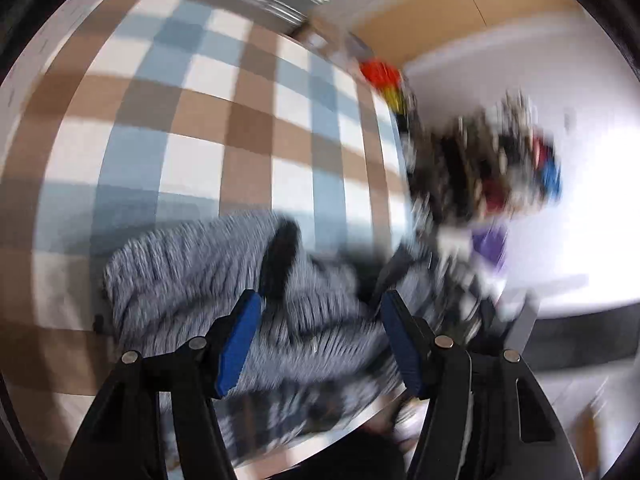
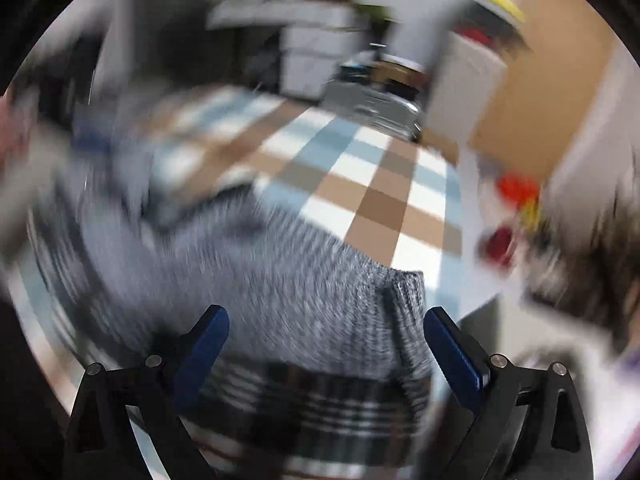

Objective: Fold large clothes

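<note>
A grey-and-white marled knit garment lies crumpled on a checked blue, brown and white cloth. Both views are blurred by motion. My left gripper is open just above the garment, blue pads apart, nothing between them. In the right wrist view the same garment spreads under my right gripper, which is wide open and empty. A ribbed cuff or hem lies near its right finger.
A dark patterned heap with red and blue bits sits at the cloth's right edge. Red and yellow items lie by the far right. A white wall and brown panel stand behind, with blurred white shelving.
</note>
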